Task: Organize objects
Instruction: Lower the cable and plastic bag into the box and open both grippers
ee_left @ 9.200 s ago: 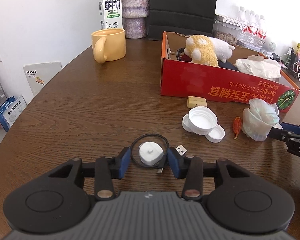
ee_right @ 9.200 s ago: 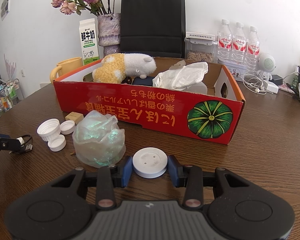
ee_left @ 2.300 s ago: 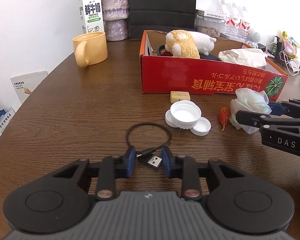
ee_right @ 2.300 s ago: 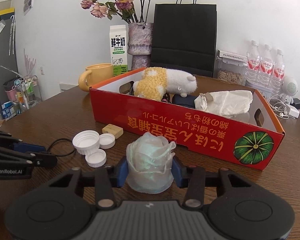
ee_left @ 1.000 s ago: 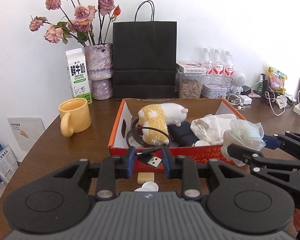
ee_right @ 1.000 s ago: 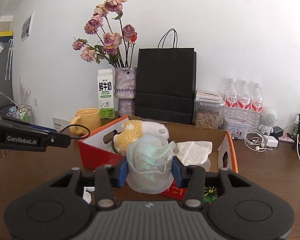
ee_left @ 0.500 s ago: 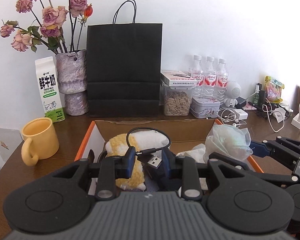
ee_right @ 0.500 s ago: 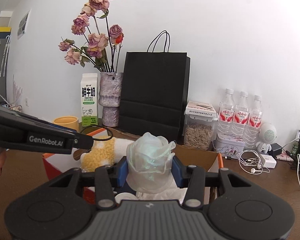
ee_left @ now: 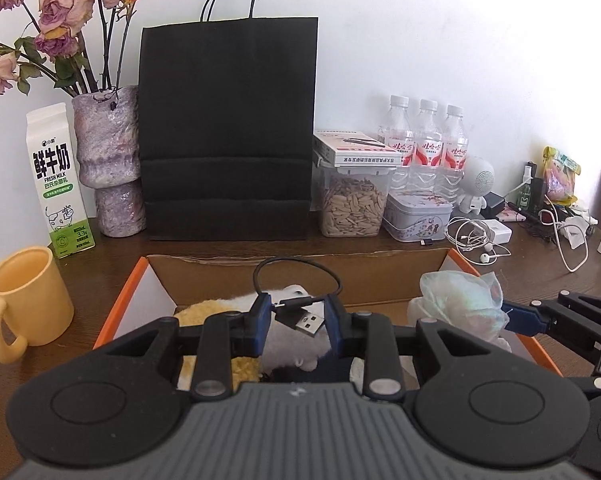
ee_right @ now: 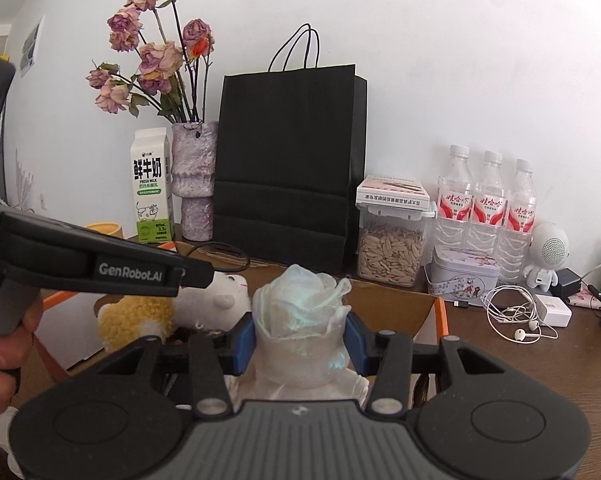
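My left gripper (ee_left: pixel 296 318) is shut on a black USB cable (ee_left: pixel 300 314) and holds it above the open red cardboard box (ee_left: pixel 124 292). The cable's loop stands up over the box. My right gripper (ee_right: pixel 300 342) is shut on a crumpled clear plastic bag (ee_right: pixel 300 320) and holds it over the same box (ee_right: pixel 440 316); the bag also shows in the left wrist view (ee_left: pixel 456 300). A yellow and white plush toy (ee_right: pixel 140 320) lies in the box below, beside crumpled white paper (ee_right: pixel 340 390).
Behind the box stand a black paper bag (ee_left: pixel 228 132), a vase of dried roses (ee_left: pixel 108 160), a milk carton (ee_left: pixel 58 180), a seed jar (ee_left: pixel 352 200), a tin (ee_left: pixel 416 216) and three water bottles (ee_left: pixel 424 148). A yellow mug (ee_left: pixel 24 300) is at left. Earphones and chargers (ee_left: pixel 480 240) lie at right.
Both grippers have lifted their objects off the table and carried them forward over the box. In the last half second both moved a little further in.
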The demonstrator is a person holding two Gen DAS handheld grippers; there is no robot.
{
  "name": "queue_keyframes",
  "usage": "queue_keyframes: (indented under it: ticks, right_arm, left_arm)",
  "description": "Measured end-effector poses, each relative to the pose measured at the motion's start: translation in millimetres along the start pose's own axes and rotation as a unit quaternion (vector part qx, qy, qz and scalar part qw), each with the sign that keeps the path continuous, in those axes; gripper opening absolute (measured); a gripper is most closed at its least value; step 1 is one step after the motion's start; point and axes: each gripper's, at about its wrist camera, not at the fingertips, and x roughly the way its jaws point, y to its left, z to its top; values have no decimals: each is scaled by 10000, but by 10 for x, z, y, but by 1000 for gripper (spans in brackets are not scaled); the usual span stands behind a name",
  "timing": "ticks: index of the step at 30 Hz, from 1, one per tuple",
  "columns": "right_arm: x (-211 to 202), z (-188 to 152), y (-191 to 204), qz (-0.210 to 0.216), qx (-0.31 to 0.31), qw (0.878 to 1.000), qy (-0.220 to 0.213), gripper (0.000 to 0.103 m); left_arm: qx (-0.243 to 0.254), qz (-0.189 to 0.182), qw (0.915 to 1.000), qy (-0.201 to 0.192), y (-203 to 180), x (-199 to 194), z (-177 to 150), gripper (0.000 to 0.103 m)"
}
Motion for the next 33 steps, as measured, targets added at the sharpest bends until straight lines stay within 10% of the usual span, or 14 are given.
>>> queue_keyframes:
  ticks: [3,8,33]
  right_arm:
    - [13,-23,7,-40,10,9999,103,70]
    - [-17,-35,45,-83,-14,9999,72,103]
    - [-312,-36,291,-57,-111,9998,-132,103]
  left_arm:
    - [-31,5,10000,47,42,23,-18,41]
    - [-131,128,9998,-75,88,-29,-17,103]
    - [-417,348,9985,-103,252,-494,-166,103]
